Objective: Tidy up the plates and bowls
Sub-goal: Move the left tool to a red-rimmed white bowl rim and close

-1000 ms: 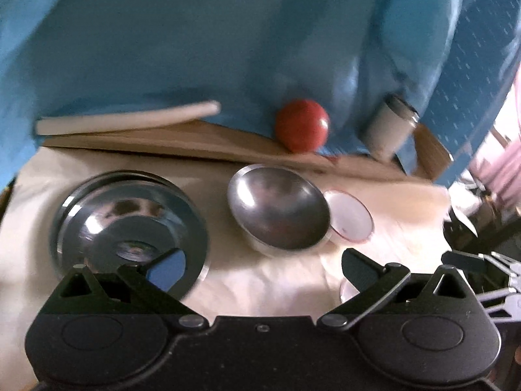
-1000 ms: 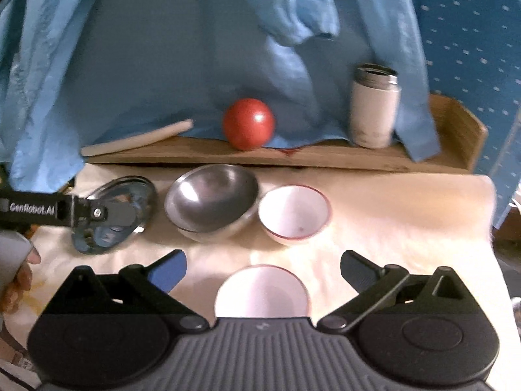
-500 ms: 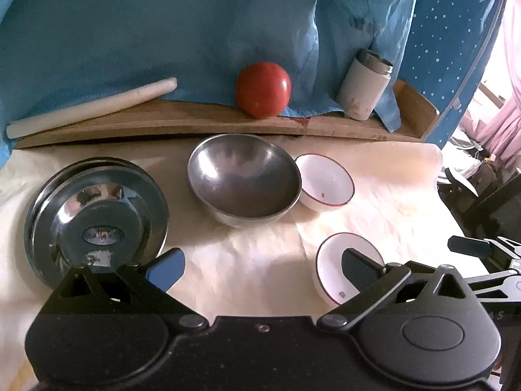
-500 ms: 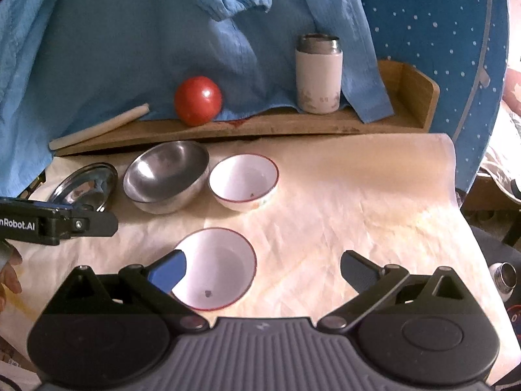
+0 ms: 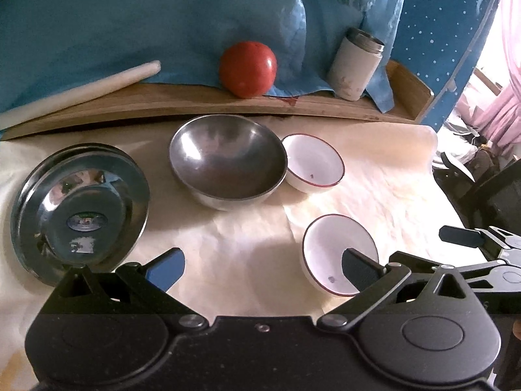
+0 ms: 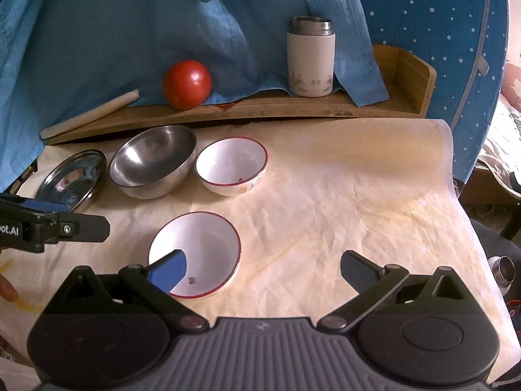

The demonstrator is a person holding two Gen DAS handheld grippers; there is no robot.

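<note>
Across the paper-covered tabletop, everything can be placed from the steel mixing bowl: the steel plate lies just to its left, one red-rimmed white bowl touches or nearly touches its right side, and a second red-rimmed bowl sits nearer the camera, well apart from it. Behind the steel bowl, on the wooden ledge, rest a tomato, a pale rolling pin and a white flask. Over the last second both cameras have pulled back and risen, so all four dishes now show whole; that suggests nothing has been gathered yet and the person is lining up a first pick. The left tongs are spread wide and empty, hovering over bare paper in front of the steel bowl, with the nearer white bowl at their right finger. The right tongs are likewise wide open and empty, that same bowl under their left finger.
</note>
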